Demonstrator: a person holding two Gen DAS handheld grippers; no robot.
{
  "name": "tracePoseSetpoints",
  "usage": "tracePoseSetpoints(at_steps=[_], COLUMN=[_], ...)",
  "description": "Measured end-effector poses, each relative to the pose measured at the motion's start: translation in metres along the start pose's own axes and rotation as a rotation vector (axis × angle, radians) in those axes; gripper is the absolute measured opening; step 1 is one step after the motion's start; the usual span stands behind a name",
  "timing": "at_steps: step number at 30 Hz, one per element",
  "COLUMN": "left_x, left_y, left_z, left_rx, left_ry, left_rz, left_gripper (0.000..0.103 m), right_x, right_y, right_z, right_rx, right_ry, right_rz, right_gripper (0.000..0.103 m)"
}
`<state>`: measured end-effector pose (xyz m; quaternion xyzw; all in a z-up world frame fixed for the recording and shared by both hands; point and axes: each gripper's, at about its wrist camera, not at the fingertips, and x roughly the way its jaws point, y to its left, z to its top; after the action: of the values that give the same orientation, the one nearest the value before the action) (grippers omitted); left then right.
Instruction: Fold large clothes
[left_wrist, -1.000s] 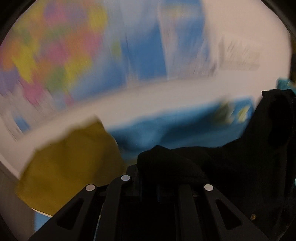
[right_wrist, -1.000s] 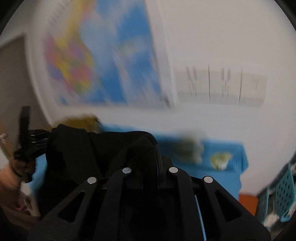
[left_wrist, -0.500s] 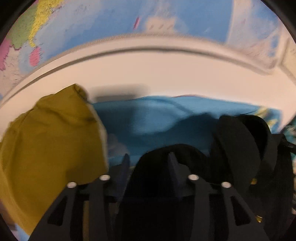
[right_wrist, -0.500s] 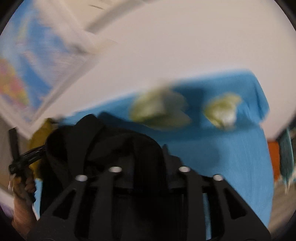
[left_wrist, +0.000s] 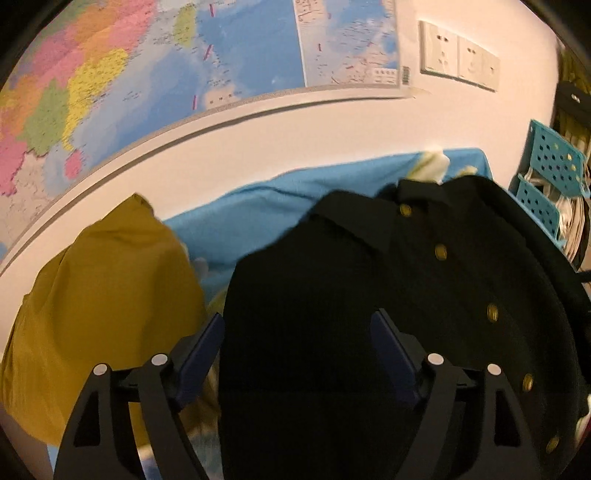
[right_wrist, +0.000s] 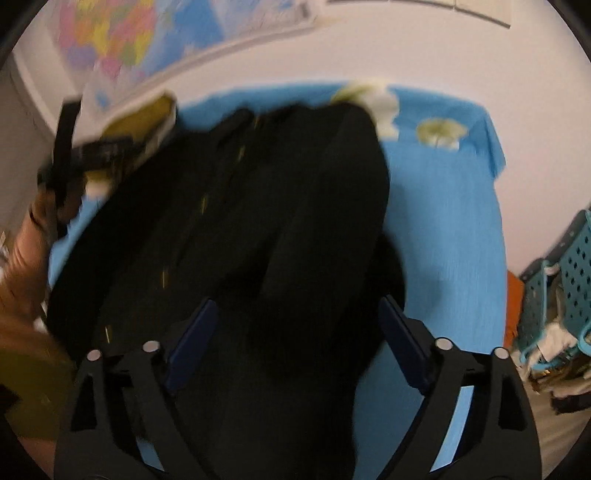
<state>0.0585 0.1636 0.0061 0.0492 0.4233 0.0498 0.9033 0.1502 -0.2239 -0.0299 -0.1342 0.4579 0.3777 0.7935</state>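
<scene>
A black button-front garment with gold buttons (left_wrist: 369, 295) lies spread on the blue-covered tabletop (left_wrist: 251, 218) beside a mustard-yellow cloth (left_wrist: 103, 295), its fabric between but untouched by the widening left gripper (left_wrist: 297, 332) and the spread, now-narrowing right gripper (right_wrist: 297, 321).

A second ago your left gripper (left_wrist: 297, 347) was clamped on a bunched fold of the black coat (left_wrist: 388, 295); now its jaws are opening, pads clear of the cloth that lies between them. Your right gripper (right_wrist: 295, 332) also let go of its bunch; its jaws spread and are now closing again, with the cloth between the pads, not pressed. The coat no longer hangs gathered: it lies spread on the blue cover (right_wrist: 443, 206), its gold buttons (left_wrist: 439, 252) showing in a row.
</scene>
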Motion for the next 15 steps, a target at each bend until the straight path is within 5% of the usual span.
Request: tracePoseSetpoints(at_steps=[1,4,8,11,15], left_x=[-0.003,-0.012,-0.034,-0.049,-0.059], left_y=[0.000,0.000,0.014,0.024,0.035], left_z=[-0.008,-0.019,-0.040,-0.059,-0.090], left_rx=[-0.002,-0.012,-0.024,-0.030,-0.031], left_ry=[0.001,0.003,-0.013,-0.013,0.032], left_rz=[0.008,0.002,0.031,0.048,0.011], left_gripper=[0.079,0.079,0.079,0.079,0.079], right_x=[-0.002,-0.041,-0.081,-0.045,0.000], right_y=[-0.001,-0.029,-0.093,-0.134,-0.154], right_z=[-0.004,0.004,0.015,0.011,-0.012], right_rx=[-0.016,0.079,0.276,0.371,0.473], right_ry=[0.007,-0.128,-0.284,-0.206,-0.102], right_rz=[-0.016,-0.060,-0.179,-0.223,-0.199], right_gripper=[0.008,0.005,0.004,0.007,0.038])
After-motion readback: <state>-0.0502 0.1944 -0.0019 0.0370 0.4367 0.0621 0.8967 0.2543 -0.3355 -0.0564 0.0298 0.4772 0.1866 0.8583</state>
